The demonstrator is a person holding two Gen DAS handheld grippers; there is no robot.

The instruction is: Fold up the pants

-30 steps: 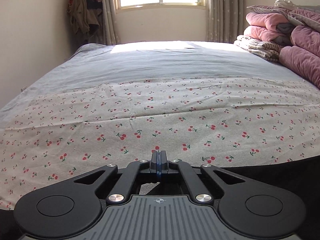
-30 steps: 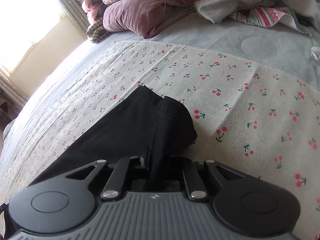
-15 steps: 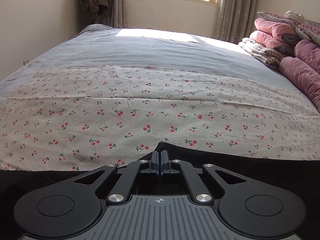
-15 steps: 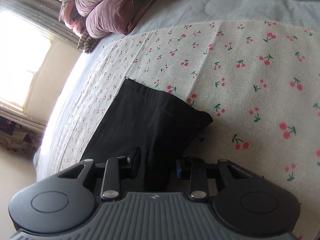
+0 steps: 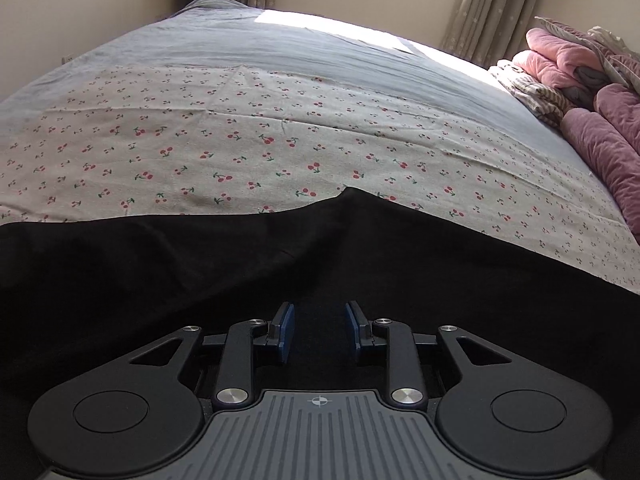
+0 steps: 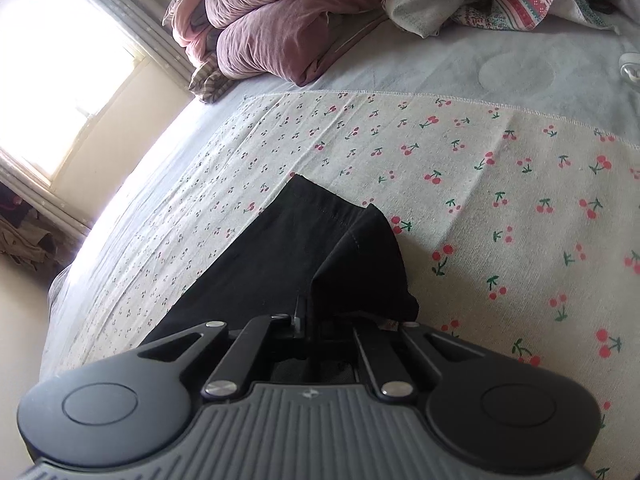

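Black pants lie across the cherry-print sheet and fill the lower half of the left wrist view. My left gripper hovers over them. Its jaws are opening, the blue pads stand apart, and only flat fabric shows below the gap. In the right wrist view one end of the pants stretches toward the window. A raised fold of it runs into my right gripper, which is shut on that fabric. The right fingertips are mostly hidden by the fold.
A pile of pink and mauve blankets sits at the right of the bed, also seen as the blanket pile. A patterned cloth and a small white object lie beyond the sheet. Grey bedding reaches the window wall.
The left gripper moved forward over the pants and its shut jaws came apart. The right jaws, apart half a second ago, have closed on the pants fold.
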